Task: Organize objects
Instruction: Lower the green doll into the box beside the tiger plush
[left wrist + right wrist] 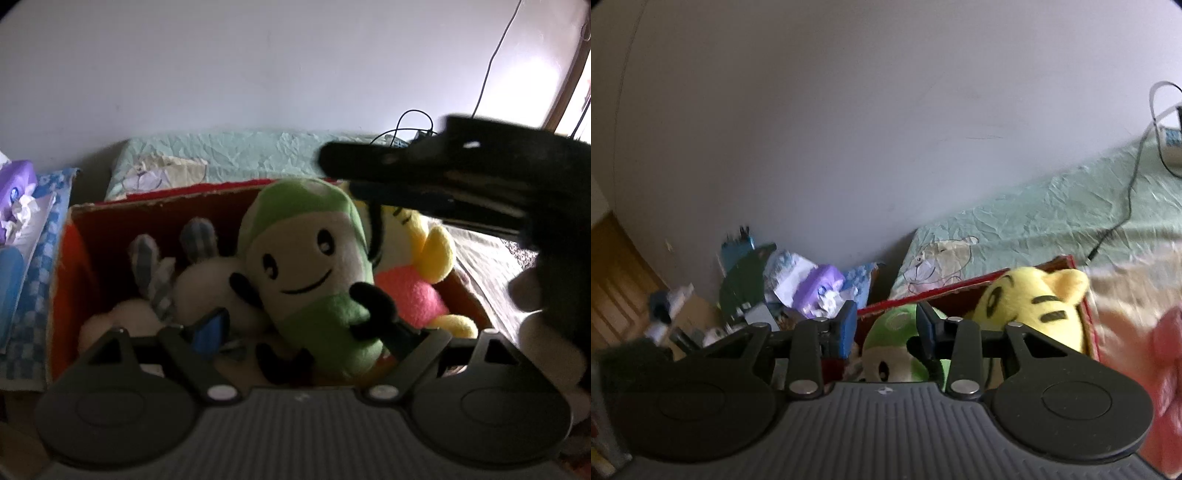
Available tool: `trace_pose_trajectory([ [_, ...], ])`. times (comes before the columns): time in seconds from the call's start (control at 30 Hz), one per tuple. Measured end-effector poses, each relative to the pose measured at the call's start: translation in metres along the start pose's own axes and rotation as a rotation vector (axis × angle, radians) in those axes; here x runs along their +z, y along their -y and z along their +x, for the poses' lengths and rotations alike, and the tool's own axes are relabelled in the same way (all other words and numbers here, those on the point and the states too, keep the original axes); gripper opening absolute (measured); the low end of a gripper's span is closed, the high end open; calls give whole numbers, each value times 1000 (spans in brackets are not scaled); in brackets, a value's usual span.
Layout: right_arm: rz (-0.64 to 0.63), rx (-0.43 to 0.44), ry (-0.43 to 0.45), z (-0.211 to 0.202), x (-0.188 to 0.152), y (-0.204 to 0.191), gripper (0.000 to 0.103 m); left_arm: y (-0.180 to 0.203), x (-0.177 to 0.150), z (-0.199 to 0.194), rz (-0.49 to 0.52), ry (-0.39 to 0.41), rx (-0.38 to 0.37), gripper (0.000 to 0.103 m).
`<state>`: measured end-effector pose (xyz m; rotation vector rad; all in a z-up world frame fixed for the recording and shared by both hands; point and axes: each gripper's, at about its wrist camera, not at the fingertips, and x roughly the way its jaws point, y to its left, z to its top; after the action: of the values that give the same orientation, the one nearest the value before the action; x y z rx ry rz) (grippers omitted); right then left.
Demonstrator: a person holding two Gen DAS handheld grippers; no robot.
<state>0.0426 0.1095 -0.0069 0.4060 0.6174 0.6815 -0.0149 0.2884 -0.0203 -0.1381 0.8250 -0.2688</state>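
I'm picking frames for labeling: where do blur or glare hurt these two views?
Left wrist view: the right hand-held gripper crossing the top right is smeared dark, and window glare washes out that corner. Right wrist view: the clutter at left and pink shape at right are blurred; the box interior is dim.

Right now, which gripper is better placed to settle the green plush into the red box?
Probably left. The left gripper has open jaws flanking the green plush inside the red box. The right gripper, also open, hovers above its head, beside the yellow plush.
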Motion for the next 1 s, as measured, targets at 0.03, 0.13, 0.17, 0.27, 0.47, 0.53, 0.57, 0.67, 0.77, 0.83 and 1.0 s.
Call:
trace_pose_trajectory([
  [0.03,-28,-30,-8,5,-2,-1,39,-1,0,2,-1,-4,3,89],
  [0.13,-90,-101,-30,14,-6,1,37,-5,1,8,-20,-25,6,91],
  [0.17,-120,-129,-38,17,-7,1,37,-6,2,10,-26,-29,4,91],
  [0.27,-125,-138,-53,22,-8,9,38,-2,2,13,-13,-33,15,92],
  [0.47,-86,-110,-53,25,-12,26,43,3,4,20,1,-51,33,96],
  [0.53,-82,-105,-47,21,-14,26,43,6,4,24,21,-59,48,96],
  [0.57,-79,-101,-45,22,-15,25,43,8,3,25,34,-62,58,96],
  [0.67,-49,-90,-43,21,-13,28,45,14,2,31,68,-68,84,98],
  [0.77,-18,-86,-48,18,-9,28,47,17,3,34,89,-74,101,99],
  [0.83,8,-76,-38,13,-8,29,49,16,3,34,90,-74,102,100],
  [1.0,52,-75,-20,1,-10,34,49,17,3,36,114,-88,116,101],
])
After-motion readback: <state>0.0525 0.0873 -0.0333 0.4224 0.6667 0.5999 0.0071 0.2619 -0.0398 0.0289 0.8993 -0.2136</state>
